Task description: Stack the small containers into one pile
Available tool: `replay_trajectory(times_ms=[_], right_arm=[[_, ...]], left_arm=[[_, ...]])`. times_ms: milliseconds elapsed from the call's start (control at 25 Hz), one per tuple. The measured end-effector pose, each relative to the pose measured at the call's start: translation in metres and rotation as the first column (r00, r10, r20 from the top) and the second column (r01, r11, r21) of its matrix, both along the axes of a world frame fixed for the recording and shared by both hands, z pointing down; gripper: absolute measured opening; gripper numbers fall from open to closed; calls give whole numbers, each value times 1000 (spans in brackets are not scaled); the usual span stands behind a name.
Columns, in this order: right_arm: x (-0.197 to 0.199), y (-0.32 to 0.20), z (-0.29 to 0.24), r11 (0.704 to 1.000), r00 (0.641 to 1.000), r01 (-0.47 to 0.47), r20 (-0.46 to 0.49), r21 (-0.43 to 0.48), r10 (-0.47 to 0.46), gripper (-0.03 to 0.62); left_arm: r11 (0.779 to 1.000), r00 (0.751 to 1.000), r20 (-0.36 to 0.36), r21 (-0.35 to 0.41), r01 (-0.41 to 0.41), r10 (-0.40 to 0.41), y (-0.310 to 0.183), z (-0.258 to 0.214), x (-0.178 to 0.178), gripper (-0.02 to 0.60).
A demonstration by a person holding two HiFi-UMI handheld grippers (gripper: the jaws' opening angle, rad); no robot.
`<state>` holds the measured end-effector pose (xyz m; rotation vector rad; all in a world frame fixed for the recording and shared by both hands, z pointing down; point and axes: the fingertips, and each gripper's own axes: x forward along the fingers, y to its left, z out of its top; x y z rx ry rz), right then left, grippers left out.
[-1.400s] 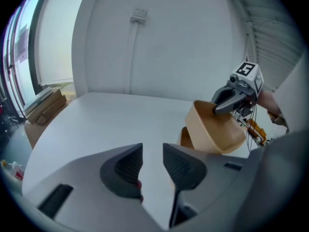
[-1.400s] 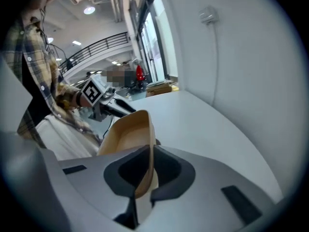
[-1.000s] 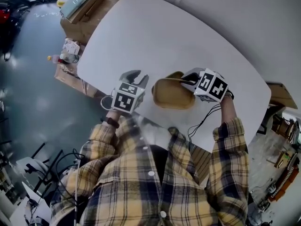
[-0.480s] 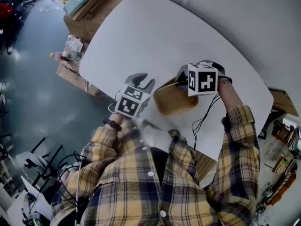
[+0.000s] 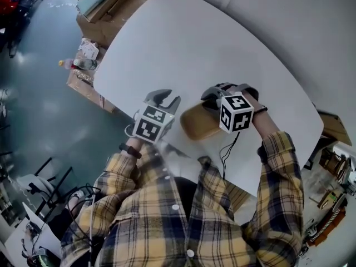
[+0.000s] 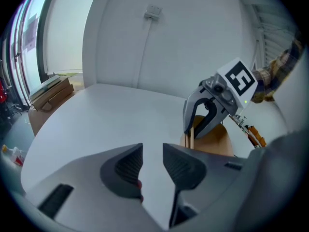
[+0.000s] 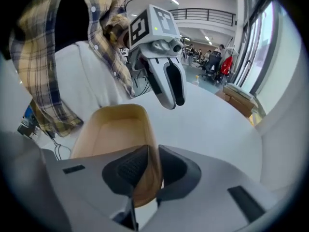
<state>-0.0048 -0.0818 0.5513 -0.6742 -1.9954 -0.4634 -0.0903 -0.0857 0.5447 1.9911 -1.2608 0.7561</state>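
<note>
White counter (image 5: 183, 43) fills most of the head view, with the person's plaid sleeves at its near edge and a thin black cable (image 5: 227, 152) trailing across the near right part.

Just beyond the sleeves, the left gripper (image 5: 165, 99) hovers over bare counter at the left. Its jaws stand apart with nothing between them, and it is close beside the tan container (image 5: 196, 125) without touching it.

The container sits on the counter between the two grippers, towards the near edge. From the left gripper view its near edge shows doubled lines, so it may be two containers already nested, though that cannot be told for sure. No other loose container shows on the counter.

The right gripper (image 7: 147, 170) straddles the container's right wall. Its jaws have just been opening and now stand slightly apart with the wall between the pads, which look to be letting go.

The step in hand appears to be the release after setting the container down. The next move probably calls for lifting the right gripper straight off the rim without dragging it.

Farther off the counter is bare, and cardboard boxes (image 5: 103, 4) stand on the floor at the far left.
</note>
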Motion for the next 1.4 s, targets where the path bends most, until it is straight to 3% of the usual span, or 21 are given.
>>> replay_trajectory(times_ms=[80,240,600,760,960,1040,1160,1400], right_arm=[[-1,-3,1,997,997,-24,80,72,18,108],[0,-1,2,981,973,-120,214,152,86,121],[5,0,14,936,903,-303,367,181,221,130],[6,-1,11,918,895,-337,375,208,243,138],[6,-4,-11,890,846,-438,392,127,361,178],[7,-6,-27,859,802,-509,394,57,449,175],[9,-9,-52,785,714,-618,392,-37,581,175],[25,-16,-105,576,467,-797,421,-181,778,163]], left_arm=[[1000,1000,2,1,2,-2,-2,0,-1,124],[1000,1000,-3,2,-4,4,-6,-1,0,124],[999,999,-15,10,-44,44,-9,-5,6,124],[998,998,-18,25,-60,60,-11,-11,8,124],[995,997,-25,56,-77,79,-15,-18,12,124],[993,995,-29,75,-91,93,-17,-24,15,124],[986,992,-40,122,-115,121,-23,-33,21,124],[961,973,-56,178,-212,225,-35,-49,44,124]])
